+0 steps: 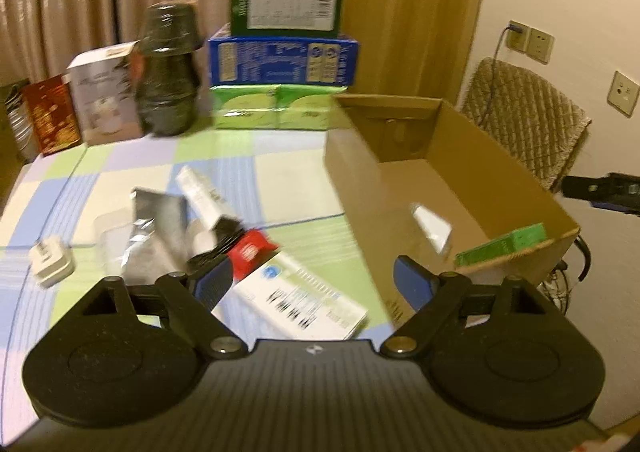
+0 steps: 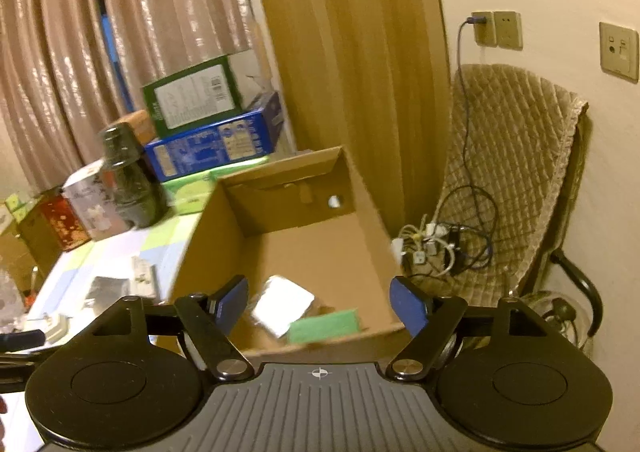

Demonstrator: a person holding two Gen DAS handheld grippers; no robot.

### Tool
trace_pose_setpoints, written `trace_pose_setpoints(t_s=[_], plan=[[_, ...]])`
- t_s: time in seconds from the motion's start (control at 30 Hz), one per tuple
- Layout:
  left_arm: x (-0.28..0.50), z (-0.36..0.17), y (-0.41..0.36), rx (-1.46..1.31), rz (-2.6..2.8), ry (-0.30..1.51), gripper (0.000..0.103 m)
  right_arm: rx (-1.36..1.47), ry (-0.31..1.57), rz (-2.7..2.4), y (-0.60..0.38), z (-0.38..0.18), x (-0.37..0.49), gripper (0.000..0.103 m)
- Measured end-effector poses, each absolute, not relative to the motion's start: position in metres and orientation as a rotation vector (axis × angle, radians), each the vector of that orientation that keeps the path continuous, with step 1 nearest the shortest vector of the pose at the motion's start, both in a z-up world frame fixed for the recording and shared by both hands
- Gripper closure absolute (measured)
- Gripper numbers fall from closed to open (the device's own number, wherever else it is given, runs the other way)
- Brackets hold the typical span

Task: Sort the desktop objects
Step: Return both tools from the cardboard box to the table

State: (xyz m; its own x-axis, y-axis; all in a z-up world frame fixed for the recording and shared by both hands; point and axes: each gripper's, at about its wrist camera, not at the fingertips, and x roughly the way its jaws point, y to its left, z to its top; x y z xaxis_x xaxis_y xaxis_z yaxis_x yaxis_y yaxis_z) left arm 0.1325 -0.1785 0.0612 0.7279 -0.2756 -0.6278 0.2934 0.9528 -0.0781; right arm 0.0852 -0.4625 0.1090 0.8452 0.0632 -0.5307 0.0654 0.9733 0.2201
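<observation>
An open cardboard box [image 1: 448, 192] stands at the table's right; it holds a silver packet [image 2: 282, 306] and a green box [image 2: 322, 326]. My left gripper [image 1: 316, 286] is open and empty above a white carton with a barcode [image 1: 296, 298]. Beside it lie a red packet [image 1: 252, 250], a silver pouch [image 1: 154, 220], a white tube box [image 1: 204, 196] and a white plug [image 1: 50, 260]. My right gripper [image 2: 320, 306] is open and empty over the cardboard box's near wall [image 2: 320, 348]. It shows at the right edge of the left wrist view [image 1: 604, 188].
Stacked green [image 1: 286, 4] and blue [image 1: 282, 56] boxes, green tissue packs [image 1: 272, 108], a dark wrapped jar [image 1: 168, 72] and other boxes line the table's back. A padded chair [image 2: 512, 172] with tangled cables [image 2: 440, 248] stands to the right of the table.
</observation>
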Motion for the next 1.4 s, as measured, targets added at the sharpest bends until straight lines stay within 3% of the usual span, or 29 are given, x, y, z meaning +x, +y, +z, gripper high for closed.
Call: trace_pose_setpoints(t_s=[0.27,0.83,1.4], plan=[[0.100,0.050,-0.128,0.039,-0.214,0.715,0.015,0.237,0.544,0.099,-0.406,0.118,0.051,0.019],[0.057,0.050,-0.041,0.018,-0.074,0.708,0.008,0.068,0.590,0.306,-0.303,0.105,0.035,0.017],[0.083,0.045,-0.016,0.067,-0.056,0.707,0.004,-0.230,0.666,0.380,-0.233,0.026,0.074,0.017]])
